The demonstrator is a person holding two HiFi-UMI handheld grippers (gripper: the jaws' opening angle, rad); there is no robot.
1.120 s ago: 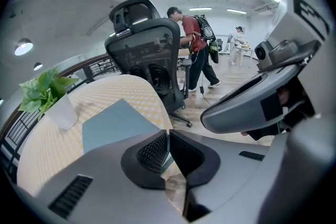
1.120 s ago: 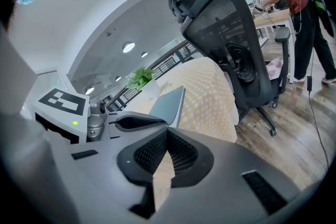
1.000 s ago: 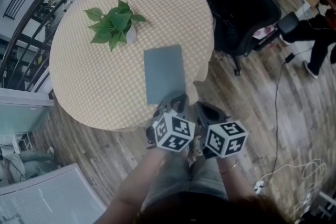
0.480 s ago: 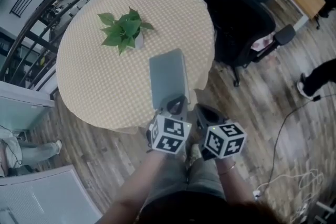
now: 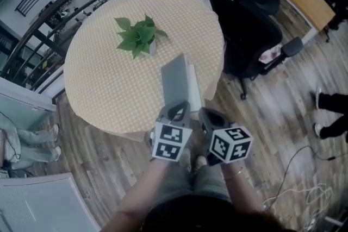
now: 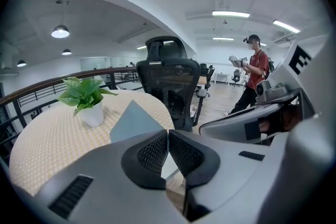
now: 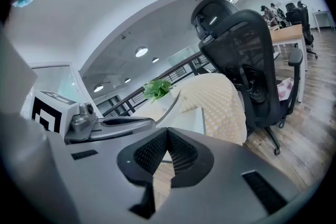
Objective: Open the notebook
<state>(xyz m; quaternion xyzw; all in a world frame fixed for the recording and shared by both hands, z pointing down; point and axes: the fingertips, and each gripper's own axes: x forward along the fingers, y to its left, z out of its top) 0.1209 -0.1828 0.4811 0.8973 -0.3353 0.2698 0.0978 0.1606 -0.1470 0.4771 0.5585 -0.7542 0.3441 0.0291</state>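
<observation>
The left claw (image 6: 167,139) is clamped on the grey cover (image 5: 175,80) of the notebook (image 5: 194,89), which lies at the near edge of the bench (image 5: 103,84). The cover lay flat a second ago and now stands raised, exposing white pages. The right claw (image 7: 167,139) is closed and apparently empty. I judge the opening about half done.

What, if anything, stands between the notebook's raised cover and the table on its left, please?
Nothing visible: the table left of the cover is bare. The plant stands farther back, likely out of the way.
</observation>
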